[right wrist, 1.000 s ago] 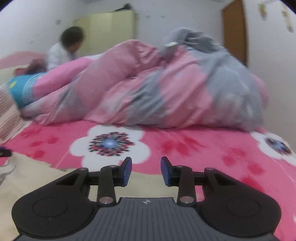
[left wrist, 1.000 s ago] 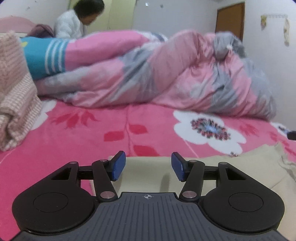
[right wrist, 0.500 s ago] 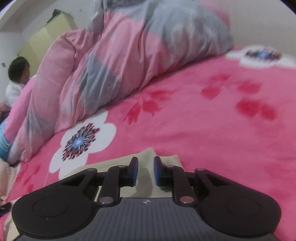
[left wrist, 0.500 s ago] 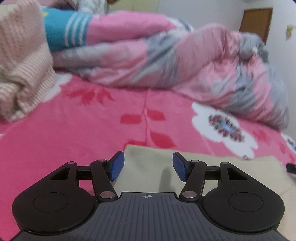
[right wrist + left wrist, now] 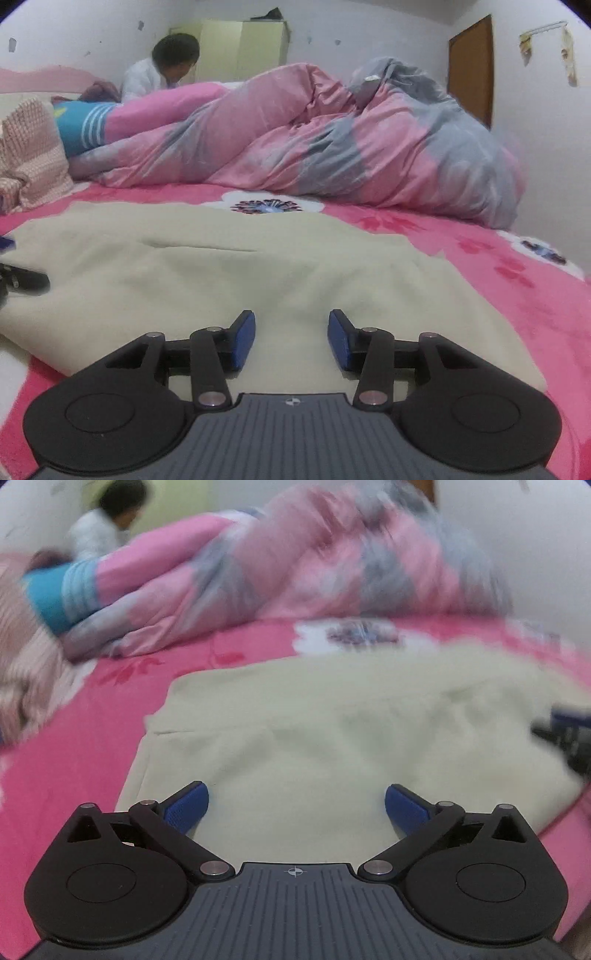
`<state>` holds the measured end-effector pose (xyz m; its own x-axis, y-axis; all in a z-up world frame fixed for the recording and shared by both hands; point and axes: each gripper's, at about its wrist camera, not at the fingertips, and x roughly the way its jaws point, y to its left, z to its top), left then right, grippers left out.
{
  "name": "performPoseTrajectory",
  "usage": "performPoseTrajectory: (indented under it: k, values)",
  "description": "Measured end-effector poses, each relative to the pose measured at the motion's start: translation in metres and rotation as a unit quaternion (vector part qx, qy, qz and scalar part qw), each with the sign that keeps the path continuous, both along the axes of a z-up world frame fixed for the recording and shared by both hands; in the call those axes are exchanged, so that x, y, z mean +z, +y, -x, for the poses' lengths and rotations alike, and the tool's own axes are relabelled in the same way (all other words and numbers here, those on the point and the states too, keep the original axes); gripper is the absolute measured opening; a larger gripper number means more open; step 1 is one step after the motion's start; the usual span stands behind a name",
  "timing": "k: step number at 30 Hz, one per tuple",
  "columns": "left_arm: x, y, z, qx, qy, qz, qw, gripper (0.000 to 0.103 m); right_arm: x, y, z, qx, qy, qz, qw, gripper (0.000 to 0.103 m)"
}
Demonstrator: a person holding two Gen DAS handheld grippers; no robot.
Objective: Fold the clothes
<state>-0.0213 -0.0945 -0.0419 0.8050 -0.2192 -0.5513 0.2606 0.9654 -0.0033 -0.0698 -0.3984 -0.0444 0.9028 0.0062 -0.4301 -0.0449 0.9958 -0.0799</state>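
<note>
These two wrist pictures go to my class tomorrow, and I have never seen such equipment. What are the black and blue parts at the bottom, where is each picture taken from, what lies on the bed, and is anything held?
No robot here: a person holds a two-finger tool in each hand, with a camera on each looking forward along the fingers. The blurred picture comes from the left tool, the sharp one from the right tool. The blue pieces are the pads.

On the pink flowered bedsheet lies a cream garment, spread out. Behind it sits a bunched pink and grey quilt, with a knitted pink item at the left. Another person sits at the far side.

Nothing is held: both tools' jaws are opening above the garment, with no cloth pinched between them.
</note>
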Motion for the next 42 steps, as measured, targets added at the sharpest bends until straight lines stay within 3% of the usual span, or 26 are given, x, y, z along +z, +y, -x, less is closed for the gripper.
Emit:
performPoseTrajectory:
  k: [2, 21, 29, 31, 34, 35, 42]
  values:
    - [0.002, 0.003, -0.004, 0.001, 0.006, 0.005, 1.0, 0.103, 0.007, 0.0, -0.005, -0.008, 0.016, -0.008, 1.0, 0.05]
    - [0.007, -0.002, -0.005, 0.044, 0.052, 0.007, 0.9976, 0.103, 0.005, 0.01, 0.002, -0.035, 0.008, -0.002, 0.999, 0.055]
    - [0.008, -0.002, -0.005, 0.05, 0.057, 0.006, 0.9971, 0.103, 0.013, -0.005, -0.004, -0.011, 0.041, -0.045, 0.998, 0.056]
    - [0.008, -0.003, -0.006, 0.05, 0.058, 0.006, 0.9971, 0.103, 0.015, -0.006, -0.006, -0.002, 0.047, -0.051, 0.998, 0.06]
    - [0.008, -0.003, -0.006, 0.05, 0.059, 0.006, 0.997, 0.103, 0.014, -0.007, -0.009, 0.024, 0.051, -0.068, 0.996, 0.088]
    - [0.008, -0.003, -0.006, 0.05, 0.059, 0.006, 0.997, 0.103, 0.014, -0.002, -0.01, 0.03, 0.054, -0.062, 0.996, 0.101]
    - [0.009, -0.004, -0.006, 0.052, 0.06, 0.005, 0.9969, 0.103, 0.009, 0.01, -0.013, 0.033, 0.047, -0.045, 0.997, 0.103]
